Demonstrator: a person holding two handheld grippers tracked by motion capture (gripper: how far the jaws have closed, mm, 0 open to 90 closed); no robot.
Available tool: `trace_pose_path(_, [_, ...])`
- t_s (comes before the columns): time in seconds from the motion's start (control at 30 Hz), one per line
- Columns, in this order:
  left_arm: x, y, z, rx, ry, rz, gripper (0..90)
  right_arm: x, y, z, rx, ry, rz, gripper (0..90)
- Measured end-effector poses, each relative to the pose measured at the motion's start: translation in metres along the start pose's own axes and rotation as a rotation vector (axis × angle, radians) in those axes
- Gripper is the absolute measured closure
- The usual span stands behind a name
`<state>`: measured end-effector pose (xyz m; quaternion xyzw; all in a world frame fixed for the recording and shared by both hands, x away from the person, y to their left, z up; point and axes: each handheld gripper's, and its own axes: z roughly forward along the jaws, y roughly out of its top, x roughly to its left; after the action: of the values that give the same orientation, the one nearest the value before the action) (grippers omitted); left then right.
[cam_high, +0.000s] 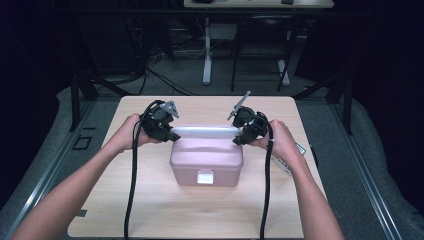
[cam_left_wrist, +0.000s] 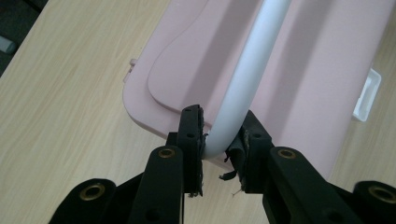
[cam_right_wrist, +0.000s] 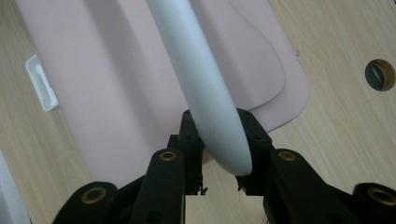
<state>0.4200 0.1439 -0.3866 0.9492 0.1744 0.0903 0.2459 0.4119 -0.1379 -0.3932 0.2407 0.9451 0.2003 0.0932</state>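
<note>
A pink lidded box (cam_high: 206, 160) with a white front latch (cam_high: 205, 176) sits in the middle of the wooden table (cam_high: 150, 200). Its white handle (cam_high: 205, 132) is raised above the lid. My left gripper (cam_high: 171, 135) is shut on the handle's left end; in the left gripper view the white handle (cam_left_wrist: 243, 79) curves down between the pads (cam_left_wrist: 198, 140) of that gripper (cam_left_wrist: 219, 149). My right gripper (cam_high: 239, 137) is shut on the handle's right end. In the right gripper view the handle (cam_right_wrist: 205, 88) passes between the jaws of that gripper (cam_right_wrist: 219, 144), above the pink lid (cam_right_wrist: 116, 84).
A flat silvery object (cam_high: 287, 162) lies on the table by the right hand. A round hole (cam_right_wrist: 379, 74) opens in the tabletop past the box. Beyond the table's far edge stand a desk leg (cam_high: 207, 55) and dark stands on a grey floor.
</note>
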Motion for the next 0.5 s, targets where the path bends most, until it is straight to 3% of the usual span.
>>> trace_pose_path(0.2, [-0.001, -0.002, 0.001, -0.019, 0.008, -0.006, 70.0, -0.001, -0.002, 0.000, -0.025, 0.003, 0.011, 74.7])
trace_pose_path(0.43, [-0.004, 0.000, -0.006, -0.021, 0.038, -0.014, 47.9, 0.001, -0.002, 0.001, -0.032, -0.003, 0.013, 74.9])
trace_pose_path(0.5, [-0.004, -0.002, -0.010, -0.030, 0.039, -0.035, 40.6, 0.000, -0.003, 0.001, -0.034, -0.002, 0.013, 74.9])
